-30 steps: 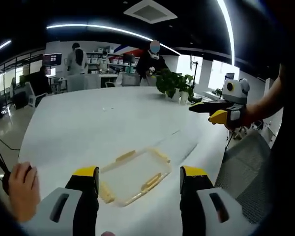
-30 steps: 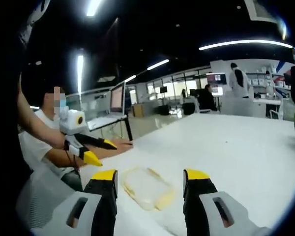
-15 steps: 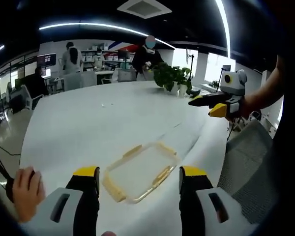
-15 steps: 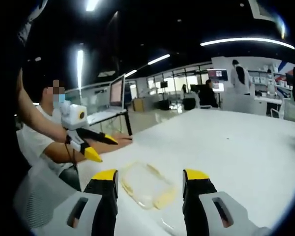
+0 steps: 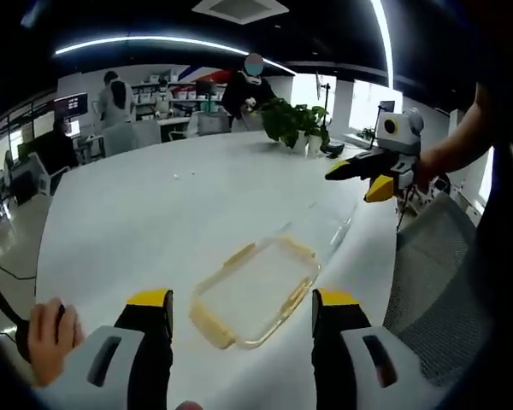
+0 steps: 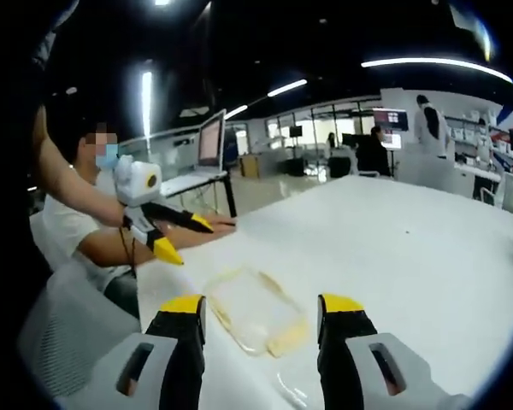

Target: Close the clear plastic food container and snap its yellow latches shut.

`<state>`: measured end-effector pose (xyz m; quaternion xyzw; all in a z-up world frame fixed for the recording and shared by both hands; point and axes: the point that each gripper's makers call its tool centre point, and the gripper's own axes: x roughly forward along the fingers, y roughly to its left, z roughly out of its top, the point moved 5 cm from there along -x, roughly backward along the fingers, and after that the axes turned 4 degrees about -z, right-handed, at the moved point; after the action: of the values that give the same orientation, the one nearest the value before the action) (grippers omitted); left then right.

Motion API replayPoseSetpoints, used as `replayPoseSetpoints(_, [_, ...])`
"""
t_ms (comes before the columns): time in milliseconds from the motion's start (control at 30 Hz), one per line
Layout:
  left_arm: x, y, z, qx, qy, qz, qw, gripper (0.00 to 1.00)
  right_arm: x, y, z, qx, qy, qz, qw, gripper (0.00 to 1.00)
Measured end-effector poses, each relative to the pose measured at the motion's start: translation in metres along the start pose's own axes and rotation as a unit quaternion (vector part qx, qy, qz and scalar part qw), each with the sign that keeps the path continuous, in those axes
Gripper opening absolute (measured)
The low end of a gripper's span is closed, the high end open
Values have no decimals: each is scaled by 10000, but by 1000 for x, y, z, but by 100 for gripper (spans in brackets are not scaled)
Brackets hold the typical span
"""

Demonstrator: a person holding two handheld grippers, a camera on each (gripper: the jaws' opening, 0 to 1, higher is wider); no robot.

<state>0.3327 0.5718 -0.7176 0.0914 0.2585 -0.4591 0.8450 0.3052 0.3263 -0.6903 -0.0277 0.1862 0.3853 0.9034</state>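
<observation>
Below, in the left gripper view, the clear plastic food container (image 5: 255, 293) lies flat on the white table (image 5: 154, 213), just beyond and between the spread jaws of the left gripper (image 5: 242, 309). Its yellow latches (image 5: 239, 255) line the edges, and the lid looks set on the base, though I cannot tell whether any latch is snapped down. At 2 o'clock the right gripper (image 5: 359, 178) hangs above the table edge, jaws parted and holding nothing. A potted plant (image 5: 297, 128) stands at 12 o'clock on the far side. At 8 o'clock a hand (image 5: 50, 337) rests at the table edge. Seen from the right gripper view, the container (image 6: 252, 309) lies ahead between that gripper's jaws (image 6: 262, 308), with the left gripper (image 6: 186, 237) at 10 o'clock, also spread.
</observation>
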Motion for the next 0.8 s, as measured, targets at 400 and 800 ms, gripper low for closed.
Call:
replayPoseSetpoints(400, [6,5,-4,127,198,-191,9995,64,10,-5,-3,-269,271,114,9992,52])
replayPoseSetpoints(800, [15,13,-11,472,539,-441,9965,64,26,-3,-13,-657,758,403,9941,53])
